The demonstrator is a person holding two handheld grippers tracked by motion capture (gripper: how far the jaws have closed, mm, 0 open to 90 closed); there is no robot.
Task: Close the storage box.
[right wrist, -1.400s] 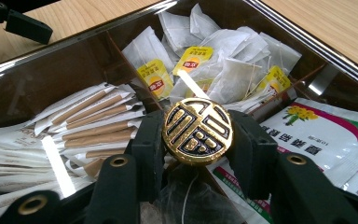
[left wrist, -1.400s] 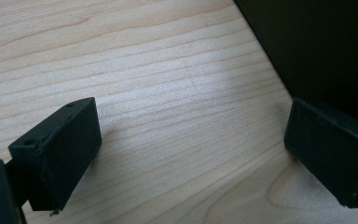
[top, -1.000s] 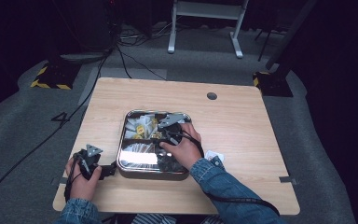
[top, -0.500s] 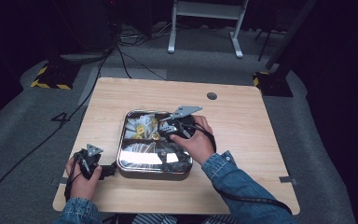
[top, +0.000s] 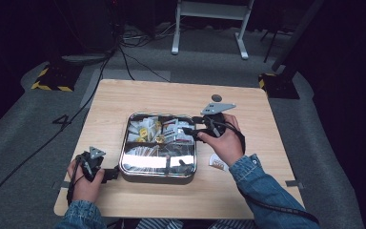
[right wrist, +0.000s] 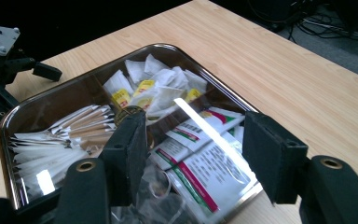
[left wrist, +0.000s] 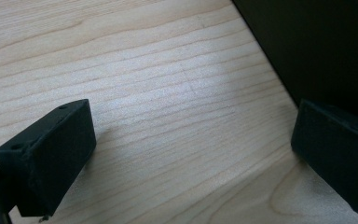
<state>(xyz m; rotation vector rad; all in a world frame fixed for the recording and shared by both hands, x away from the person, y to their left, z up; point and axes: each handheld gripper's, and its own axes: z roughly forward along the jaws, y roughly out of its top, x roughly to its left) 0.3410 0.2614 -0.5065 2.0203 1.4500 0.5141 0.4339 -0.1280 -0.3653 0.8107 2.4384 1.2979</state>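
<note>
A shiny metal tray (top: 158, 172) with compartments sits mid-table, holding white tea bags with yellow tags (right wrist: 154, 88), pale paper sticks (right wrist: 60, 135) and green-and-red printed packets (right wrist: 200, 158). My right gripper (top: 189, 130) hovers over the tray's right rear corner, pointing left. Its jaws (right wrist: 200, 154) have just been opening and nothing is between them. My left gripper (top: 112, 172) rests on the table at the tray's front left corner. Its jaws (left wrist: 191, 158) have just been opening too and now stand wide over bare wood.
A small white packet (top: 218, 163) lies on the wooden table (top: 248, 191) just right of the tray, under my right forearm. A dark round spot (top: 216, 98) marks the table's far edge. My left gripper (right wrist: 0, 46) appears beyond the tray rim (right wrist: 165, 46).
My right hand has risen and drawn back to the right, from over the tray's middle to its right rear corner. The left hand has stayed where it was.
</note>
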